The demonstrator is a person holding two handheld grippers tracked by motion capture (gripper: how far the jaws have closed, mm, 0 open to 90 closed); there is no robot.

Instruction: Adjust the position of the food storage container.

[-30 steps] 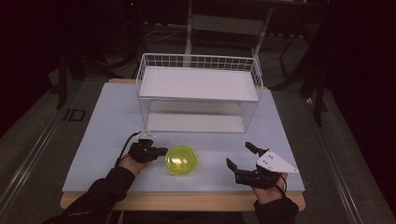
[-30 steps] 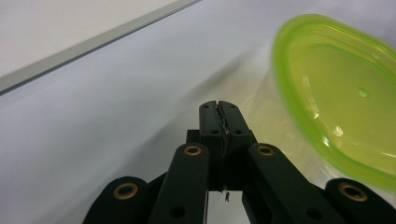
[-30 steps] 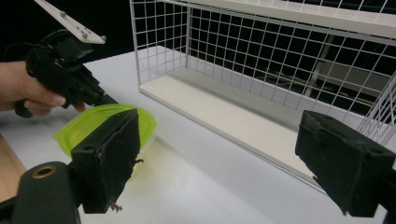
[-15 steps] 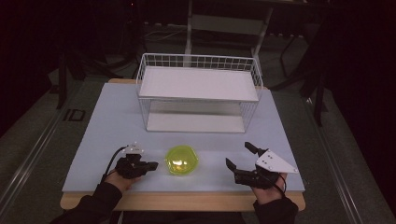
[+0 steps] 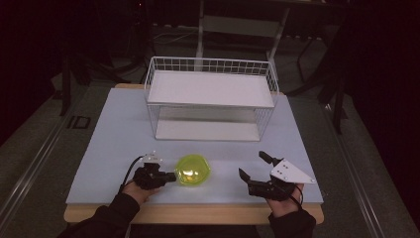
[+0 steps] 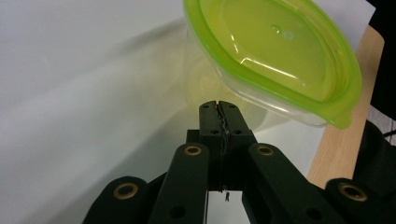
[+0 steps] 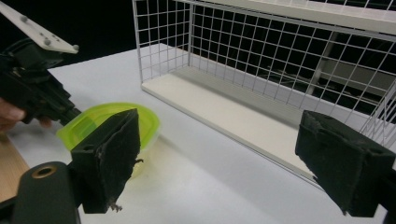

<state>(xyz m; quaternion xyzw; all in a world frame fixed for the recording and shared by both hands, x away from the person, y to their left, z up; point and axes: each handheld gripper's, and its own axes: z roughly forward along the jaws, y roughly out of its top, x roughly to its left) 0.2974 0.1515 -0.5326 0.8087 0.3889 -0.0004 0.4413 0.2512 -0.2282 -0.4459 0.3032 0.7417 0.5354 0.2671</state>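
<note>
Sitting near the desk's [image 5: 114, 129] front edge, the tub [image 5: 192, 170] lies just beside the closed left tongs [image 5: 172, 176]; right tongs [image 5: 252, 166] gape apart.

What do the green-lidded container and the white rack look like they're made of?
Container: likely plastic, with a glossy translucent lime lid showing highlights and a clear, see-through body. Rack: thin wire grid sides, probably white-coated metal, with flat matte white shelves whose material is unclear.
</note>
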